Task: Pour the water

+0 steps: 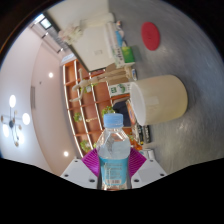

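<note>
So the gripper [114,168] had the water bottle [114,150] clamped between its two fingers, pink pads [91,160] pressed in on both sides of the lower body, closed down about to the bottle's width. The blue cap [114,119] was on, as far as I could tell.

Using the bottle as the landmark: the big cream-colored cup [160,98] sat just beyond it and off to the right on the grey table [190,150]. Further past the bottle was a wooden shelf unit [90,95] with a white box [95,45] above it, and a red round thing [151,36] lay well beyond the cup on the table.

What worried me, and this is just my read: if that cap really was on, tipping would give nothing, so it'd have to come off first. Also the grip was low on a thin plastic bottle, so tilting could let it swivel between the pads or get squeezed and spurt. And the cup was off to one side, so pouring without lining up the mouth over it would put water on the table.
</note>
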{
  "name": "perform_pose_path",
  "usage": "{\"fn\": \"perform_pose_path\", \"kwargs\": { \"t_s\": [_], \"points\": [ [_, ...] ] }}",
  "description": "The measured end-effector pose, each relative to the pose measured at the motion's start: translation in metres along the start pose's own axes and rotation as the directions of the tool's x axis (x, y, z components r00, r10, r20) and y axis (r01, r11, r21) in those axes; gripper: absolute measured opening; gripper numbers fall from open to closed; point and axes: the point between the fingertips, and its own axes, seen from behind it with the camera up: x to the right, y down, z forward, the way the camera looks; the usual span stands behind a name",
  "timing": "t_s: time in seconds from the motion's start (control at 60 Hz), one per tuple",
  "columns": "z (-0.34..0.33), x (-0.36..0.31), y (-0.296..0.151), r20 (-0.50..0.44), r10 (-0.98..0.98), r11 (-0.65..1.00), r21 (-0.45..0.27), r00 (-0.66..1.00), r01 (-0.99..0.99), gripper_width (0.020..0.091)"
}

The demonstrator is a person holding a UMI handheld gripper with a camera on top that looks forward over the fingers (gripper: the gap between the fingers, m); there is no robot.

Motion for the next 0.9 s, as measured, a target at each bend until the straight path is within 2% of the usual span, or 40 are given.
{"fn": "perform_pose_path", "kwargs": {
  "t_s": [0.083,0.167,0.267,0.35,0.433,0.517,0.583,0.7,0.717,0.817,0.9],
  "points": [
    [0.003,-0.011,0.004,-0.011,-0.249,0.968,-0.027,0.968,0.249,0.0331],
    [0.008,-0.037,-0.002,-0.013,-0.528,0.849,-0.028,0.849,0.527,0.0333],
    [0.008,-0.065,-0.016,-0.044,-0.806,0.592,-0.012,0.591,0.806,0.0332],
    [0.009,-0.084,-0.042,-0.129,-0.947,0.299,-0.010,0.295,0.954,0.0336],
    [0.010,-0.091,-0.087,-0.230,-0.973,0.042,-0.025,0.035,0.999,0.0337],
    [0.002,-0.108,-0.115,-0.302,-0.948,-0.087,-0.039,-0.095,0.995,0.0336],
    [0.002,-0.101,-0.151,-0.342,-0.930,-0.132,-0.042,-0.138,0.990,0.0344],
    [-0.015,-0.093,-0.192,-0.416,-0.891,-0.155,-0.094,-0.180,0.983,0.0354],
    [-0.009,-0.082,-0.211,-0.423,-0.887,-0.157,-0.099,-0.185,0.983,0.0354],
    [-0.022,-0.059,-0.241,-0.476,-0.845,-0.178,-0.178,-0.243,0.968,0.0356],
    [-0.022,-0.039,-0.265,-0.496,-0.823,-0.197,-0.208,-0.277,0.958,0.0354]
  ]
}}
